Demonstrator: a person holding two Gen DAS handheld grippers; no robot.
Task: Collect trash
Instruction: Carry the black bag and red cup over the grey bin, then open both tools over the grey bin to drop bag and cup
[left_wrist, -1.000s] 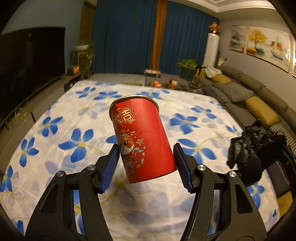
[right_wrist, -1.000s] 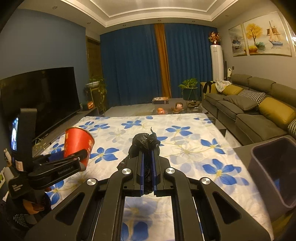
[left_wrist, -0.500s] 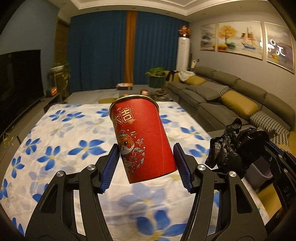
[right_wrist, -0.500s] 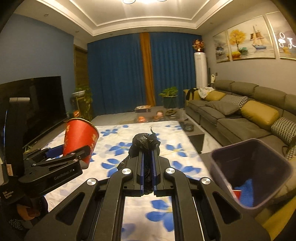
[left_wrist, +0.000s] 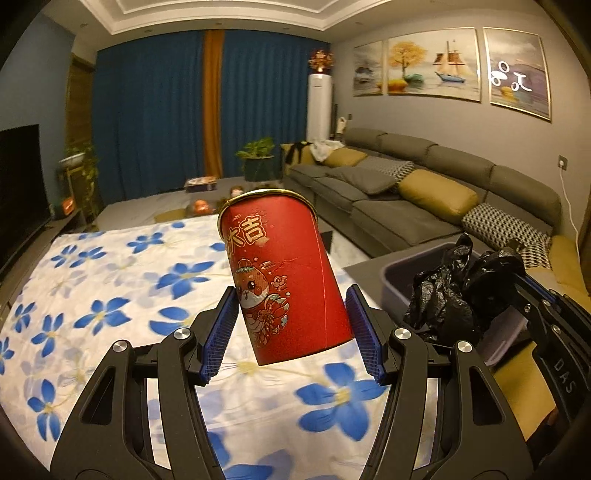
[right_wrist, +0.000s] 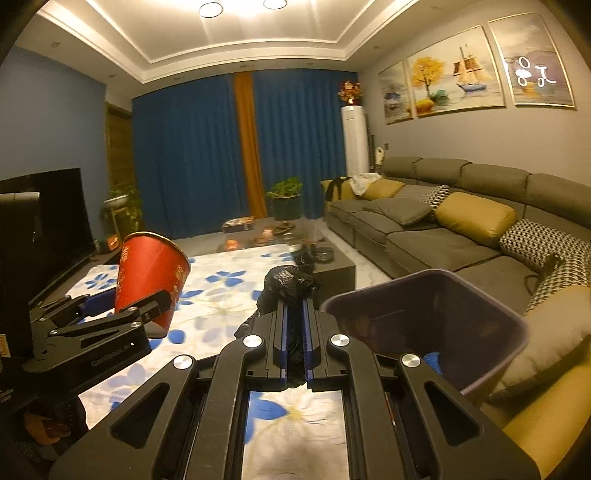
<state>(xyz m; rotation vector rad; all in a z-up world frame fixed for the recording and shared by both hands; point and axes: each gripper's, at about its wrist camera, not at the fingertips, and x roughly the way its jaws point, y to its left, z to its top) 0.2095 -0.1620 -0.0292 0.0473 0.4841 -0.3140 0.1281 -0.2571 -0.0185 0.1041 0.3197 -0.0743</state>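
Note:
A red cardboard can (left_wrist: 284, 280) with a gold rim and a cartoon print hangs tilted in the air, and my left gripper (left_wrist: 291, 332) is shut on its lower end between the blue pads. The same can (right_wrist: 147, 273) shows at the left of the right wrist view. My right gripper (right_wrist: 295, 321) is shut on a crumpled black plastic bag (right_wrist: 290, 280), which bulges out past the fingertips. That bag (left_wrist: 447, 295) hangs at the right of the left wrist view, over a dark purple bin (left_wrist: 397, 269). The bin (right_wrist: 480, 314) stands just right of the right gripper, with blue scraps inside.
A white cloth with blue flowers (left_wrist: 110, 295) covers the wide surface below both grippers. A long grey sofa with yellow cushions (right_wrist: 472, 221) runs along the right. A TV (left_wrist: 22, 184) is at the left, and a low dark table (right_wrist: 332, 262) lies ahead.
Both grippers have swung right toward the sofa side, carrying the can and the bag. The bin has come into view and now sits close beside the right gripper. Both grips are unchanged.

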